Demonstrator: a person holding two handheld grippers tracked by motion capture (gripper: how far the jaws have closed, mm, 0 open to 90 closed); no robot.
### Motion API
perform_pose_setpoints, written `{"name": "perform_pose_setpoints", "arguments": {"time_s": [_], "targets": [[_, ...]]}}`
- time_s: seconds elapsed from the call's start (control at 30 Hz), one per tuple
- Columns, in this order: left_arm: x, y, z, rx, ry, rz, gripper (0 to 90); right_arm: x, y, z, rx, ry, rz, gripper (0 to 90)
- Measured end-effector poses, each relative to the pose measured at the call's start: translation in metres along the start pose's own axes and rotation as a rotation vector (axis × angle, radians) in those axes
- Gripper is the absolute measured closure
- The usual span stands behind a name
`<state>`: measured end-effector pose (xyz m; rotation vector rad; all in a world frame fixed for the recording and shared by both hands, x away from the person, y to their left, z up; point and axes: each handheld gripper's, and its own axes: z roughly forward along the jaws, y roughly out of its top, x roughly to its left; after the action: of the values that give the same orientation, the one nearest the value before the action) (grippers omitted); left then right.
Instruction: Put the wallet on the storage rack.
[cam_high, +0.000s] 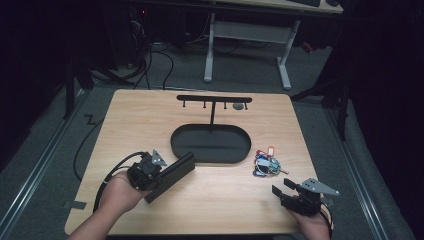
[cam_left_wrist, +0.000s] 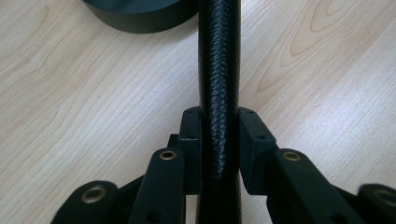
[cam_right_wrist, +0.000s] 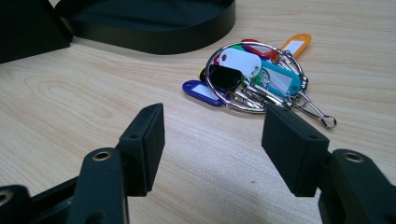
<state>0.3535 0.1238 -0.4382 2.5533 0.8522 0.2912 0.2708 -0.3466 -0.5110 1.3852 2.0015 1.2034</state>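
A black flat case (cam_high: 175, 172) with a woven leather-like surface stands on its edge at the table's front left. My left gripper (cam_high: 159, 175) is shut on it, and in the left gripper view both pads press the sides of the case (cam_left_wrist: 219, 70) at my left gripper (cam_left_wrist: 219, 135). A bunch of keys (cam_high: 265, 162) with coloured tags lies at the right of the table. My right gripper (cam_high: 282, 187) sits a little nearer than the keys (cam_right_wrist: 252, 79). My right gripper (cam_right_wrist: 215, 140) is open, with bare wood between its jaws.
A black oval tray (cam_high: 175, 145) lies mid-table, with a black T-shaped hook rack (cam_high: 214, 99) rising behind it. The tray's wall (cam_right_wrist: 163, 39) stands just beyond the keys, and its rim (cam_left_wrist: 135, 16) lies ahead of the case. A desk frame (cam_high: 285, 60) stands on the floor beyond the table.
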Motion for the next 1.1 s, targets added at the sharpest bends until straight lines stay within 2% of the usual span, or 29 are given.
{"name": "perform_pose_setpoints", "arguments": {"time_s": [0.13, 0.23, 0.53, 0.67, 0.83, 0.93, 1.1], "targets": [[-0.001, 0.002, -0.002, 0.0, 0.008, 0.023, 74.0, 0.0, 0.0, 0.0, 0.0, 0.0, -0.004, 39.9], [-0.003, 0.004, -0.006, -0.024, 0.029, 0.054, 74.4, 0.0, 0.0, -0.001, -0.002, -0.001, -0.002, 40.0], [-0.007, 0.017, -0.022, -0.094, 0.047, 0.135, 74.8, -0.001, 0.0, 0.002, 0.004, -0.007, 0.018, 40.3], [-0.009, 0.022, -0.024, -0.106, 0.059, 0.17, 75.0, 0.001, -0.001, 0.004, 0.014, 0.009, -0.003, 39.9], [-0.012, 0.035, -0.029, -0.125, 0.075, 0.208, 75.0, 0.0, -0.005, -0.001, 0.017, 0.01, 0.0, 40.3], [-0.017, 0.044, -0.033, -0.135, 0.101, 0.252, 75.2, -0.002, -0.005, -0.007, -0.001, 0.007, 0.011, 40.7], [-0.022, 0.058, -0.036, -0.151, 0.125, 0.304, 76.1, 0.0, -0.006, -0.012, -0.011, 0.001, -0.004, 40.8]]}}
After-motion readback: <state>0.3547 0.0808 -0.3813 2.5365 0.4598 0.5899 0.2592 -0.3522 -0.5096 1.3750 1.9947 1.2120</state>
